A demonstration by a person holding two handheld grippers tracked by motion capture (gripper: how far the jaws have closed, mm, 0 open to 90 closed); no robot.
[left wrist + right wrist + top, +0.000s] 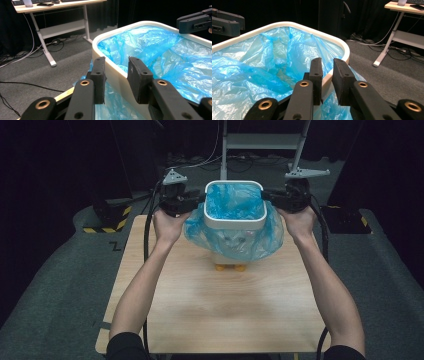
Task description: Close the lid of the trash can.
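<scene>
A white bin [226, 251] with orange feet [231, 267] stands at the far middle of the wooden table [225, 315]. A blue plastic bag [235, 202] lines it and hangs down outside below the white rim [235, 224]. My left gripper [199, 198] is shut on the rim's left side [117, 72], one jaw outside and one inside against the bag [150, 47]. My right gripper [267, 196] is shut on the rim's right side [327, 79] in the same way. Each gripper view shows its own gripper, left [116, 65] and right [327, 65], with the other gripper, right [195, 22] and left [227, 22], across the bin.
Both forearms reach over the table from its near edge. Behind the table stands a desk frame with white legs [260, 142], with cables on the grey floor [57, 42]. A dark base with yellow-black stripes [107, 220] lies off the table's far left corner.
</scene>
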